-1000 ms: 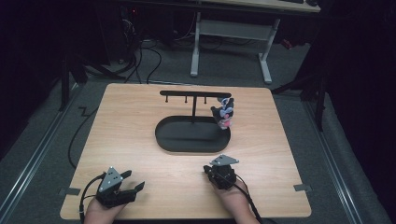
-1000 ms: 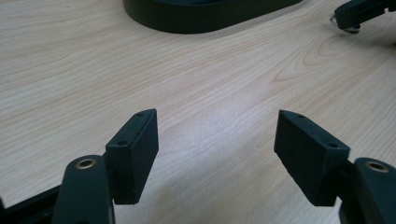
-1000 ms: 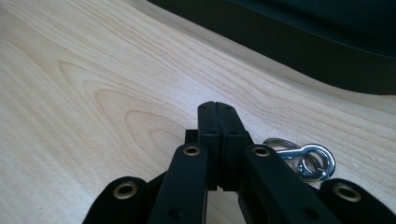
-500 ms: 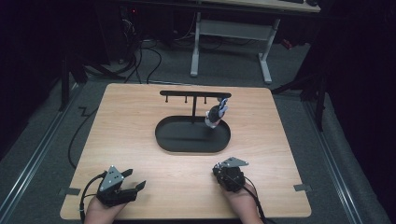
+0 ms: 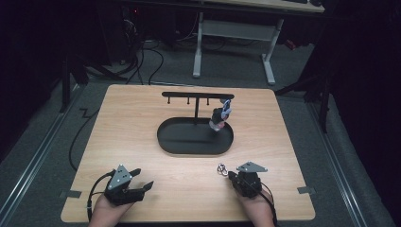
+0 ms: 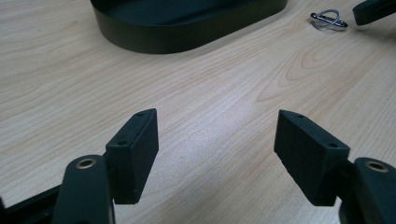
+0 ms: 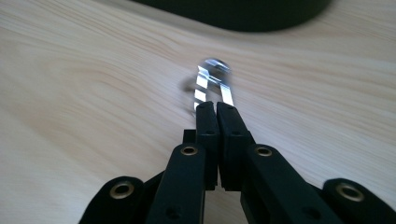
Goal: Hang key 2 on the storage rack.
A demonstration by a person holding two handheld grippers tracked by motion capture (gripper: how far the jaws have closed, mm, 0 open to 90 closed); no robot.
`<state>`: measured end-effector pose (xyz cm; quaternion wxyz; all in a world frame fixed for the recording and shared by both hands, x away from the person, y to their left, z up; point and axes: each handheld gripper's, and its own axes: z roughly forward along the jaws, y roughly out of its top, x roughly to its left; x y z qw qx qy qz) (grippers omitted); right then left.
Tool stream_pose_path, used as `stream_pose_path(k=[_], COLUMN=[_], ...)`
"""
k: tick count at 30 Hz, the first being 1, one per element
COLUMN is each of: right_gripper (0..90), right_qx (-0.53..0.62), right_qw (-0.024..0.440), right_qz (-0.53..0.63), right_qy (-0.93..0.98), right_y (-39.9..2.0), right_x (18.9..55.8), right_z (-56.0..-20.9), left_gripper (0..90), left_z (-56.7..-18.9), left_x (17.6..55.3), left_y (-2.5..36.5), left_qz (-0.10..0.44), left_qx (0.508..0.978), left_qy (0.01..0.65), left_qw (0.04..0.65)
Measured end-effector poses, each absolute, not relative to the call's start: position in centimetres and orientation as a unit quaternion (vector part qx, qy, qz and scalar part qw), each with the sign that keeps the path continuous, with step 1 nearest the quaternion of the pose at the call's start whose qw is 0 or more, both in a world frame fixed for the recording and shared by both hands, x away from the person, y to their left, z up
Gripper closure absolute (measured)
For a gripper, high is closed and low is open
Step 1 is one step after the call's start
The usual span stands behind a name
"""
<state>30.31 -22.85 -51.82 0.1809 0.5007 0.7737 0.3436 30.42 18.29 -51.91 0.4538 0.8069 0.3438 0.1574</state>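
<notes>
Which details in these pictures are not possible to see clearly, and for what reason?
- Metal ring, right gripper view: motion blur; whether the right gripper pinches it or just touches it is unclear.
- Same ring, high view: too small to tell its shape.
- Hanging keychain on the stand, high view: too small and soft to identify.
- Black tray, left gripper view: cut by the top edge.
- Left gripper: open fingers, nothing between them.

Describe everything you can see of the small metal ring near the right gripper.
The metal ring is small, shiny and silver, apparently looped wire. The right gripper has its jaws shut on its near end, just above or on the wooden table, in front of the black tray. Blur hides finer detail.
</notes>
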Motion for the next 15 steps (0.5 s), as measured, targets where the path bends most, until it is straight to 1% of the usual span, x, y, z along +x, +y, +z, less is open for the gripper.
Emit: stream_pose_path(k=[1,7,11,15], right_gripper=[88.7,88.6,88.6,88.7], right_qx=[0.493,0.453,0.452,0.468], right_qw=[0.171,0.18,0.185,0.18], right_qz=[0.359,0.341,0.33,0.328], right_qy=[0.774,0.804,0.808,0.801], right_y=[-22.5,-18.6,-18.7,-20.2], right_x=[30.3,31.3,31.8,32.1], right_z=[-51.7,-51.9,-52.2,-52.3], left_gripper=[31.3,31.3,31.5,31.7], left_z=[-51.9,-52.0,-52.0,-51.9], left_x=[30.4,30.0,29.2,29.0], left_y=[18.3,18.6,19.6,20.3], left_qz=[0.158,0.163,0.169,0.173], left_qx=[0.807,0.807,0.801,0.793], left_qy=[0.344,0.348,0.361,0.371], left_qw=[0.453,0.448,0.446,0.45])
